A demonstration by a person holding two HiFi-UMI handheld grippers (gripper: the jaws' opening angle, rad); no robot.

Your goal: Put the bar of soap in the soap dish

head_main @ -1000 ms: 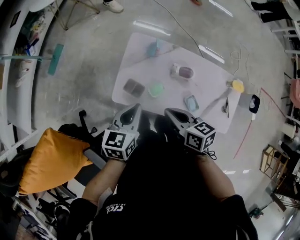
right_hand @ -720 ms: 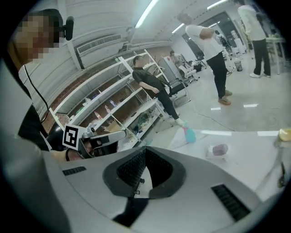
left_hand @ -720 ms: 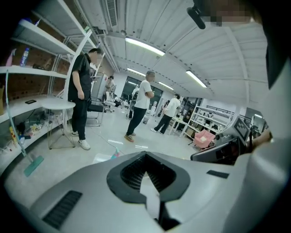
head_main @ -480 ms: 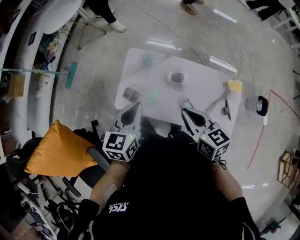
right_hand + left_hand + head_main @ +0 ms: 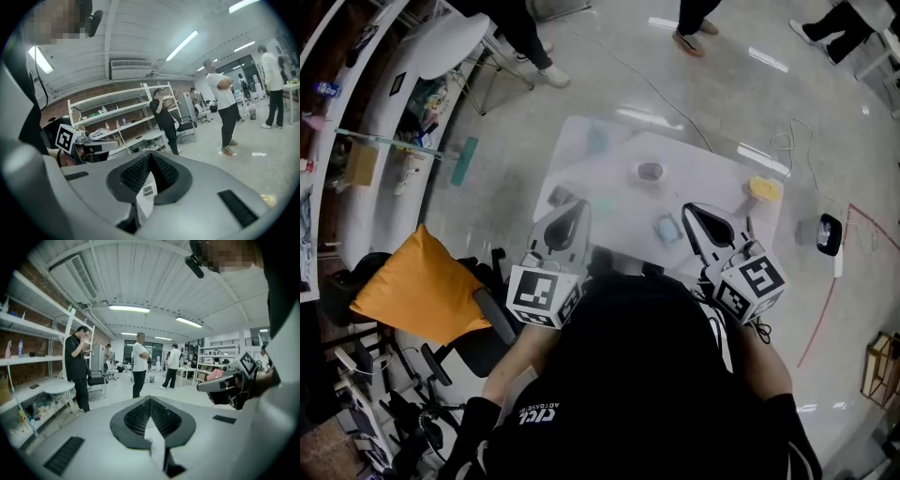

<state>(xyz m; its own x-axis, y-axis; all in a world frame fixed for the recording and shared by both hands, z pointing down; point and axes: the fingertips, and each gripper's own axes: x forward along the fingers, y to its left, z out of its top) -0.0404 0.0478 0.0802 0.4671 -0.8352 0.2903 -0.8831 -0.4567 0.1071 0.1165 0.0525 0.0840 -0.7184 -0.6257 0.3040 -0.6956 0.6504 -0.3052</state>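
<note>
In the head view a white table (image 5: 712, 178) stands far below. On it a small white dish with a purple lump (image 5: 650, 172) sits near the middle. A light blue dish-like piece (image 5: 666, 228) lies at the near edge, just left of my right gripper (image 5: 690, 210). A green piece (image 5: 602, 206) peeks out beside my left gripper (image 5: 579, 206). Both grippers hang high over the near table edge, shut and holding nothing. The left gripper view shows its jaws (image 5: 150, 399) meeting at the tip. So does the right gripper view (image 5: 150, 154).
A yellow object (image 5: 766, 188) lies at the table's right, a teal one (image 5: 598, 139) at the back left, a dark grey block (image 5: 561, 195) at the left. An orange cushion (image 5: 417, 286) sits on a chair. Several people (image 5: 139, 363) stand by shelves (image 5: 112, 124).
Both grippers have risen and now point out level into the room. The right one has drifted right. The table has shrunk and slid further off in the head view.
</note>
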